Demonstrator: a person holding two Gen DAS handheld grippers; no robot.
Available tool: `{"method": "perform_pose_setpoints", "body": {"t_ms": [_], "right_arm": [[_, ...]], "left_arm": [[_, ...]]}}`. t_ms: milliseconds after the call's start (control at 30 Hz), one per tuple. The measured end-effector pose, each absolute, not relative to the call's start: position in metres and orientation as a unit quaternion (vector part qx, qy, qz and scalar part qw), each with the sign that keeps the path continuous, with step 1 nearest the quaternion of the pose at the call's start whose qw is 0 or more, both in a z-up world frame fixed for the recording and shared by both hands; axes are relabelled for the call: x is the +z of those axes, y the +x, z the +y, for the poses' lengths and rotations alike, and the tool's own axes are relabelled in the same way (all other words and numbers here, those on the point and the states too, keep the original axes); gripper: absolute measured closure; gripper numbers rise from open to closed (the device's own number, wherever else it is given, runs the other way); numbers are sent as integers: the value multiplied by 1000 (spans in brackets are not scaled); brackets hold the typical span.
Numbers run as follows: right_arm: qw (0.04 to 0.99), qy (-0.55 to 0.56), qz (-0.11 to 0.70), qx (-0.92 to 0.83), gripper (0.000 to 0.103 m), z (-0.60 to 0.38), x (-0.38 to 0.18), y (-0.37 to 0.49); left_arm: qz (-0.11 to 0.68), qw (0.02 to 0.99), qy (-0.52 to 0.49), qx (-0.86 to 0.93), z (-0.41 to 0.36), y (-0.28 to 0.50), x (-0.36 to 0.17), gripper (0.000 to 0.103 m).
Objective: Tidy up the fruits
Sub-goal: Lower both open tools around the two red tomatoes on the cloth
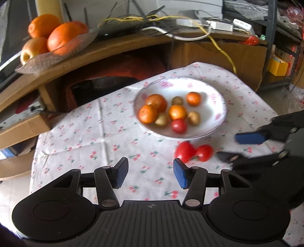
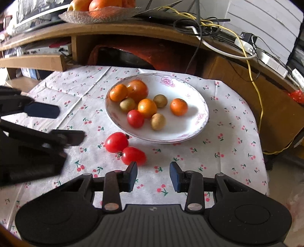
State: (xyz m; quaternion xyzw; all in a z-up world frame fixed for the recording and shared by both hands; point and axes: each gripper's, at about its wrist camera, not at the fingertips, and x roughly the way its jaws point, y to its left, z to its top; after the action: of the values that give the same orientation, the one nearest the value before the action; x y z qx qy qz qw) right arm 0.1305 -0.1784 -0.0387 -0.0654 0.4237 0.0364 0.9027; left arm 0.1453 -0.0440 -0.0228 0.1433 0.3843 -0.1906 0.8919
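A white flowered plate [image 1: 214, 98] [image 2: 193, 98] on the cherry-print cloth [image 1: 85, 136] holds oranges [image 1: 177, 112] [image 2: 147, 108], small kiwis [image 1: 193, 117] [image 2: 158, 121], a big tomato [image 1: 156, 102] [image 2: 137, 90] and a small red tomato [image 1: 179, 126] [image 2: 135, 118]. Two red tomatoes [image 1: 185, 151] [image 2: 116, 142] lie side by side on the cloth just in front of the plate. My left gripper [image 1: 150, 172] is open over bare cloth, left of them. My right gripper [image 2: 153, 175] is open, its left pad [image 2: 132, 175] close to the nearer tomato [image 2: 134, 155]. In the left wrist view the right gripper [image 1: 239, 148] appears open, empty.
A wooden desk [image 1: 114, 49] stands behind the table, with a dish of large oranges [image 1: 62, 38] [image 2: 105, 7] and tangled cables [image 1: 171, 24] [image 2: 209, 26] on top. A cardboard box [image 1: 218, 57] sits at the back right. The table edge drops off at right [image 2: 264, 152].
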Motion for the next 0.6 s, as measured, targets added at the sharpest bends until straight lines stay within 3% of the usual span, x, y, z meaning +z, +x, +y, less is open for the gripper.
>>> {"method": "perform_pose_setpoints", "body": {"t_ms": [600], "right_arm": [[905,-59,405,114,64,-167,-67,157]], "left_arm": [[401,886,123,-199,-12,151,-30,38]]}}
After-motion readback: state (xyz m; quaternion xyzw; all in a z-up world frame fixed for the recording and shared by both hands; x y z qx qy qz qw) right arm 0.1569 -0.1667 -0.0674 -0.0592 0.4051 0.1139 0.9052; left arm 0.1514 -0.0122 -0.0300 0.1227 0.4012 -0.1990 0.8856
